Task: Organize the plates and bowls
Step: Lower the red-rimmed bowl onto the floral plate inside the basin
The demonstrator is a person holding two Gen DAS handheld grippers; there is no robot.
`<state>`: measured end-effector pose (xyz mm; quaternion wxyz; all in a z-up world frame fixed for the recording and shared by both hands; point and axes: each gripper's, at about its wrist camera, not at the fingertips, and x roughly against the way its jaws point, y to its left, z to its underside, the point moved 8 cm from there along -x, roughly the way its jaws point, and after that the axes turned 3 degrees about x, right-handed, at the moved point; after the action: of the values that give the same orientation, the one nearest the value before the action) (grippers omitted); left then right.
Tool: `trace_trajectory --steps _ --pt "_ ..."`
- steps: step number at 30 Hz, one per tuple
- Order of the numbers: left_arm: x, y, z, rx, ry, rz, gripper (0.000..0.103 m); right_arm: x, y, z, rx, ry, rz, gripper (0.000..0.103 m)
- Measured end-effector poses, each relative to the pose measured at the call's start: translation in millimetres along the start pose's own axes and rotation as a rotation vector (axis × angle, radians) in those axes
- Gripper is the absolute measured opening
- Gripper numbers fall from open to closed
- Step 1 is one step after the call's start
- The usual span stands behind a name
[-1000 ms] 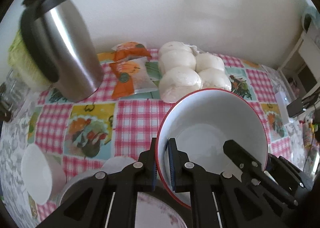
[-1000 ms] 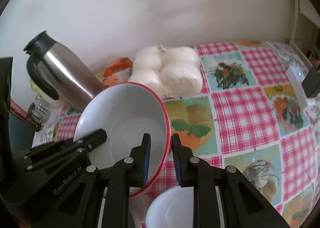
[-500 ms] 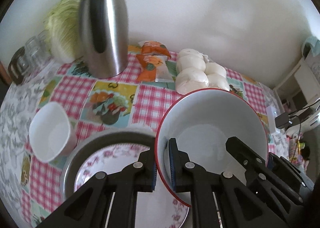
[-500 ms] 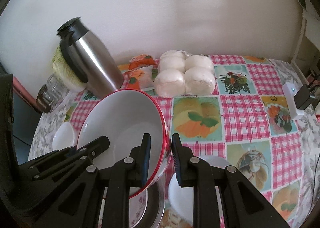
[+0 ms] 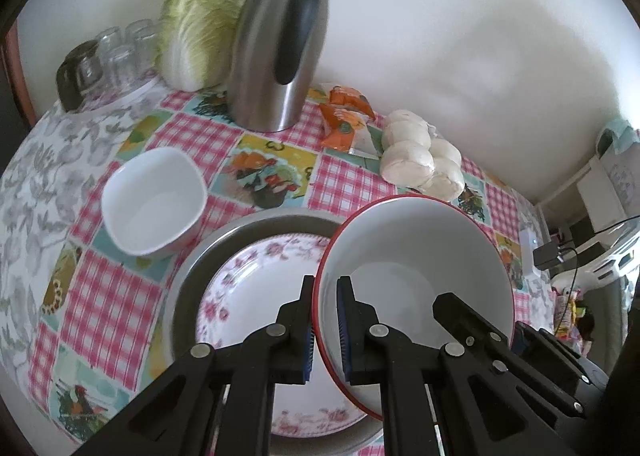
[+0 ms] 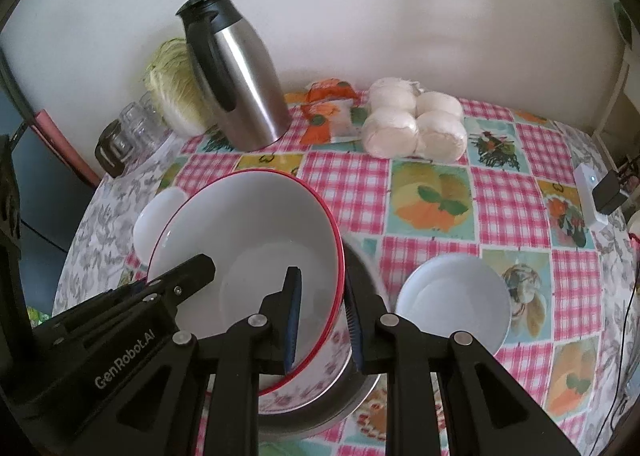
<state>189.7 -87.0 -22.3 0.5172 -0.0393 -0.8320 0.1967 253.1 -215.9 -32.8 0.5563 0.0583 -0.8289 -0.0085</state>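
Note:
A large white bowl with a red rim [image 5: 416, 272] is held between both grippers, above a floral plate [image 5: 256, 296] that lies in a metal pan [image 5: 192, 280]. My left gripper [image 5: 324, 324] is shut on the bowl's left rim. My right gripper [image 6: 320, 320] is shut on its right rim; the bowl [image 6: 256, 240] fills the left of the right wrist view. A small square white bowl [image 5: 154, 200] stands left of the pan. A round white bowl [image 6: 454, 296] stands right of the pan [image 6: 360, 392].
At the back stand a steel thermos jug [image 5: 280, 44], a cabbage [image 5: 196, 28], several glasses [image 5: 116, 52], orange snack packets [image 5: 344, 116] and a bag of white buns [image 5: 416, 156]. A white charger and cables [image 6: 592, 196] lie at the right edge of the checked tablecloth.
Both grippers have lifted with the red-rimmed bowl and pulled back; the table looks farther away, and the floral plate, metal pan and both small bowls have come into view below.

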Motion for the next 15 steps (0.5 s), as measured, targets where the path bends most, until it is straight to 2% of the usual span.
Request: trace_trajectory --steps 8,15 --pt "5.5 24.9 13.4 0.049 0.020 0.023 0.012 2.0 20.7 13.4 0.017 0.026 0.012 0.023" --pt "0.1 34.2 26.6 0.061 0.057 0.035 0.012 -6.5 23.6 28.9 -0.019 0.065 0.009 0.023"
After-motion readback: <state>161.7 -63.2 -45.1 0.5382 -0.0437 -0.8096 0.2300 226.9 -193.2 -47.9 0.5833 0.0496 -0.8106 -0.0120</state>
